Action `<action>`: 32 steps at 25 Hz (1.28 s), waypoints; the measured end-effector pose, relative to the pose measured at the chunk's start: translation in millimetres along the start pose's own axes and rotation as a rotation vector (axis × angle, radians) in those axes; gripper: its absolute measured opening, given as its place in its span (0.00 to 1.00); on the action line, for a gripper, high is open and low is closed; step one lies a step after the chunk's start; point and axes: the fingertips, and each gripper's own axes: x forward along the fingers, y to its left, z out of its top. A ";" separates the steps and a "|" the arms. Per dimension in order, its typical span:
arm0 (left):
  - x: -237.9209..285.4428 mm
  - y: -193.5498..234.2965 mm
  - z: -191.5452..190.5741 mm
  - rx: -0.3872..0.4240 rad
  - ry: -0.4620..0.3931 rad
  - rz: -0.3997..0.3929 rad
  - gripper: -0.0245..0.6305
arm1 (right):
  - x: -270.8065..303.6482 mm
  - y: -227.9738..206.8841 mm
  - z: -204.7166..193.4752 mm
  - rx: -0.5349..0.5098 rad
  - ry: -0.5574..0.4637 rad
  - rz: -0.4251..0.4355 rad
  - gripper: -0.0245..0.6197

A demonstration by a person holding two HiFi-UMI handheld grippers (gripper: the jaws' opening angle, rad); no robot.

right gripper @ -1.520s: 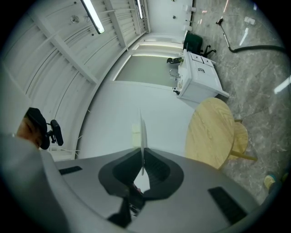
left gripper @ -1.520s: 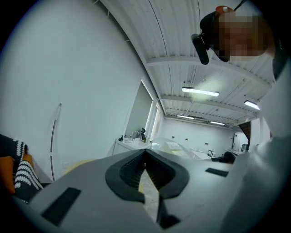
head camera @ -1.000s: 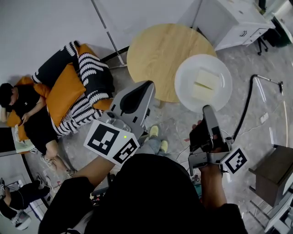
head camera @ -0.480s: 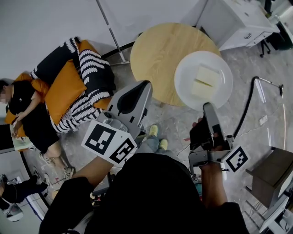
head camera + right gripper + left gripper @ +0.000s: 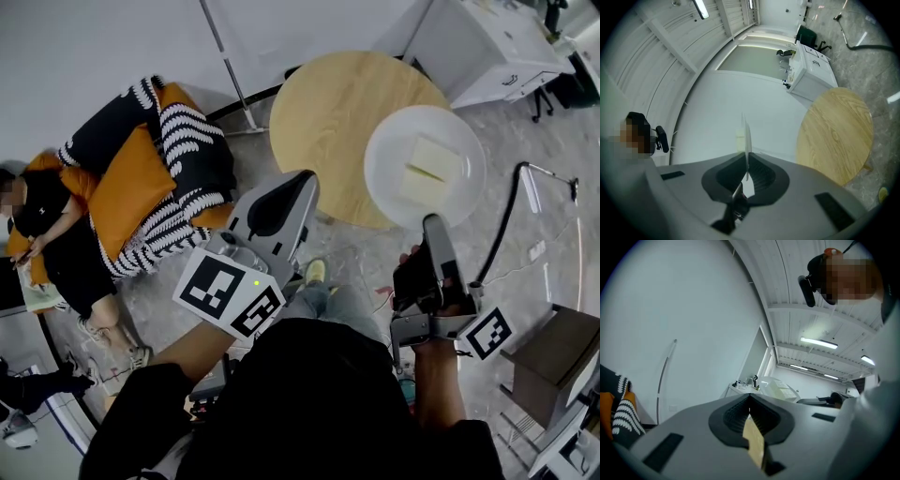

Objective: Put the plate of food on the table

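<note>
Holding nearly its earlier spot, the round white plate [image 5: 384, 159] with pale food slabs [image 5: 427, 169] stays rim-clamped in the right gripper [image 5: 433, 223], overhanging the round wooden desk [image 5: 328, 112]; the left gripper [image 5: 302, 180] is closed.

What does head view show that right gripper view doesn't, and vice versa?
Head view only: two pale food slabs on the top face of the plate, the left tool, an orange cushion and a striped blanket on the floor, and a person sitting there.
Right gripper view only: the plate edge-on, clamped between the jaws of the right tool, and a ceiling light.
Both: the plate, the round wooden table, the white cabinet and the right tool.
</note>
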 end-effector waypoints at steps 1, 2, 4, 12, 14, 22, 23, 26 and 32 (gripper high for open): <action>1.2 1.0 -0.1 0.003 0.002 -0.003 0.04 | 0.1 -0.4 0.7 -0.002 -0.005 0.000 0.07; 2.6 2.0 -0.4 0.004 0.003 -0.005 0.04 | 0.2 -0.8 1.5 -0.002 -0.010 0.000 0.07; 5.2 1.8 -1.8 0.004 0.007 -0.011 0.04 | -0.5 -1.7 2.7 -0.002 -0.020 0.000 0.07; 15.4 -12.0 -3.8 0.019 0.008 -0.024 0.04 | -8.3 -3.1 13.6 0.003 -0.037 0.009 0.07; 16.7 -12.2 -5.4 0.021 0.007 -0.018 0.04 | -8.3 -6.5 15.1 0.004 -0.030 0.012 0.07; 43.0 -18.1 7.1 0.049 -0.006 0.006 0.04 | 2.8 -16.0 40.4 0.007 0.001 0.025 0.07; 47.7 -17.6 8.3 0.051 -0.008 0.010 0.04 | 6.2 -18.5 43.7 0.008 0.009 0.027 0.07; 65.6 -15.6 12.5 0.061 -0.008 0.027 0.04 | 17.8 -28.3 57.8 0.011 0.029 0.029 0.07; 102.3 -8.2 20.8 0.076 -0.014 0.041 0.04 | 41.5 -43.4 81.0 0.012 0.052 0.040 0.07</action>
